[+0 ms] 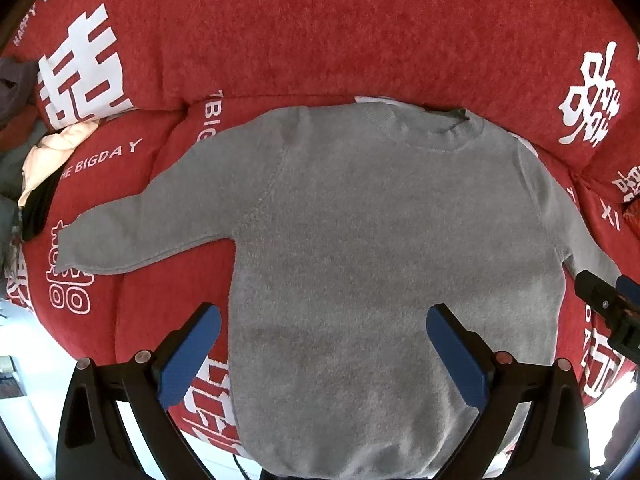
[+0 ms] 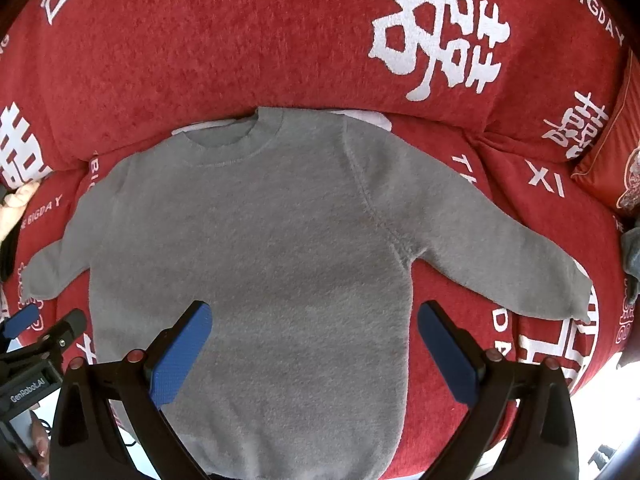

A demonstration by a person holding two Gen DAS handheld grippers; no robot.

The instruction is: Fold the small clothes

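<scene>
The sweater (image 1: pixel 360 260) lies flat and face up on the red sofa (image 1: pixel 320 20), collar (image 1: pixel 432 128) away from me against the backrest, hem toward me at the seat's front edge. Its long axis runs straight out ahead of both my grippers, and the two sleeves splay out to either side and slant back toward me.

My left gripper (image 1: pixel 323 356) hangs over the lower left part of the body, fingers wide apart and holding nothing; its left pad sits over bare red cover just outside the side seam, its right pad over grey knit. My right gripper (image 2: pixel 314 354) hangs over the lower right part in the same way, spread and empty, with its right pad past the sweater's right edge. Whether either one touches the cloth I cannot tell.

The relation that matters: the left sleeve (image 1: pixel 152 224) lies ahead and to the left of my left gripper, its cuff out over the printed cushion, and the right sleeve (image 2: pixel 500 248) lies ahead and to the right of my right gripper, cuff near the seat's right side. Each sleeve is nearer its own gripper, so I judge the first fold is a sleeve brought inward across the chest, each hand taking its own side

A pale heap of other clothes (image 1: pixel 52 160) sits at the far left, well apart from the sweater
</scene>
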